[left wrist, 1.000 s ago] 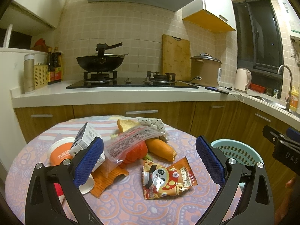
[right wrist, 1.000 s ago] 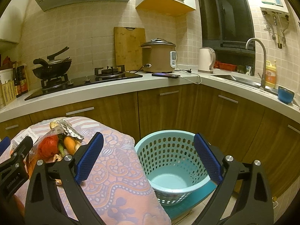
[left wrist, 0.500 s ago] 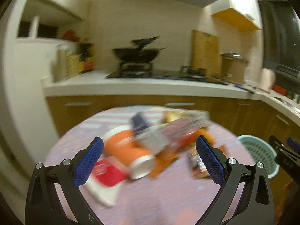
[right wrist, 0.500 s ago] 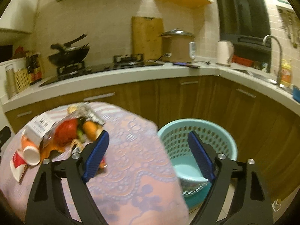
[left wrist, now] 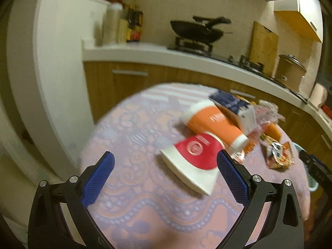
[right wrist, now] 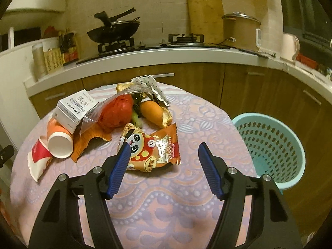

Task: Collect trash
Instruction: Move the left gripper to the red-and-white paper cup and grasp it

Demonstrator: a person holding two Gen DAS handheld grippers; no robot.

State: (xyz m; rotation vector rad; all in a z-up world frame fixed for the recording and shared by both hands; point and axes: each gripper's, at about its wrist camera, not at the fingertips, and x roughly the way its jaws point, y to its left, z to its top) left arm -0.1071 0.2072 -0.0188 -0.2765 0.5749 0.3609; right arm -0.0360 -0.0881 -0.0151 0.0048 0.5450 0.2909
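We see the left view smeared, the carton's (left wrist: 234, 105) print unreadable. The right claw's (right wrist: 164, 170) left pad hides the snack packet's (right wrist: 153, 149) corner.

light: warm, dim indoor, yellow cast | left wrist view: motion blur throughout | right wrist view: sharp | edges: fisheye bending, dark corners | shadows: soft, under litter on worktop (right wrist: 186, 217)
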